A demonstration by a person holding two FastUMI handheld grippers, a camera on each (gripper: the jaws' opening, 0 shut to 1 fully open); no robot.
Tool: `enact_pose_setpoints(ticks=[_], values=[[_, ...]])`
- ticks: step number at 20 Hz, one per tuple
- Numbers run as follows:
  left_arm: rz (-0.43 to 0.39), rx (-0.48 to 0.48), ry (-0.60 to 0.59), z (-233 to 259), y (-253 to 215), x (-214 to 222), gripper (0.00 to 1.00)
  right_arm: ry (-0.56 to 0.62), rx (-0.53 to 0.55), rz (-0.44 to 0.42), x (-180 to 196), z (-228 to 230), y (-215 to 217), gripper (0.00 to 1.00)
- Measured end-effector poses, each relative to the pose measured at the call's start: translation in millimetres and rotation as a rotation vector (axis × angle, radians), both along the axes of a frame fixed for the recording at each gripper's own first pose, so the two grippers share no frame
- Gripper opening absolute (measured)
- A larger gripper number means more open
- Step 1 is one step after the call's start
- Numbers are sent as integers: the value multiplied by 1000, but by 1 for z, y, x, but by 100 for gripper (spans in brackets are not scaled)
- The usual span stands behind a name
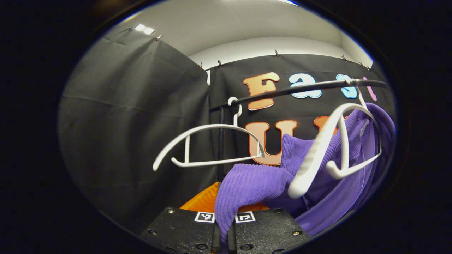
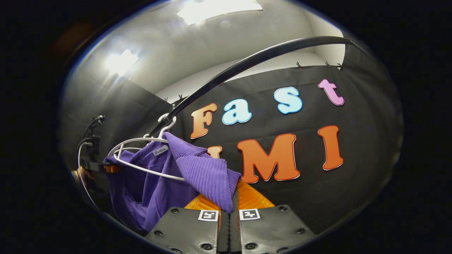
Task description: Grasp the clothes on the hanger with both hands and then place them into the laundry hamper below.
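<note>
Left gripper view, bottom centre: the left tool [image 1: 224, 235] has its two fingers pressed together on a fold of the purple garment [image 1: 254, 183], the ribbed cloth running straight down into the narrow slit between them. From there the cloth climbs to the right of the frame, draped over a white hanger [image 1: 317, 155] that tilts steeply across the right half. To the centre left, a second white hanger [image 1: 208, 144] hangs bare, hooked on the dark rail [image 1: 300, 90] that sweeps across the upper right of the frame.

Right gripper view, bottom centre: the right tool [image 2: 227, 229] is likewise pinching the purple garment [image 2: 204, 173], a ribbed sleeve end dropping right between its closed fingers. The rest of the garment hangs at the lower left of the frame, on its white hanger [image 2: 141, 165], whose hook catches the dark rail [image 2: 254, 60] arching overhead from left centre to upper right. At the far left edge, just beside the cloth, sits the other tool [image 2: 93, 162]; I cannot tell how its fingers stand from here.
</note>
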State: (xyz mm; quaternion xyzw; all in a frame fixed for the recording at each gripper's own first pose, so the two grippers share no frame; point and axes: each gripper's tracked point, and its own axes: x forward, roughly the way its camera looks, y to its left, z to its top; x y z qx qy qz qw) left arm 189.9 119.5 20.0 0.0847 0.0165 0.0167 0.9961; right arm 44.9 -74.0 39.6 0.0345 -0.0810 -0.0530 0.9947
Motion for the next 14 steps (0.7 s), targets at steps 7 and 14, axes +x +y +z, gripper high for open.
enact_pose_setpoints(ticks=[7,14], values=[[-49,57,84,-70,-41,-13,6,-73,-33,45,15,28,-9,8],[-104,-4,99,-91,-61,-39,6,-85,-145,-144,39,32,-72,8]])
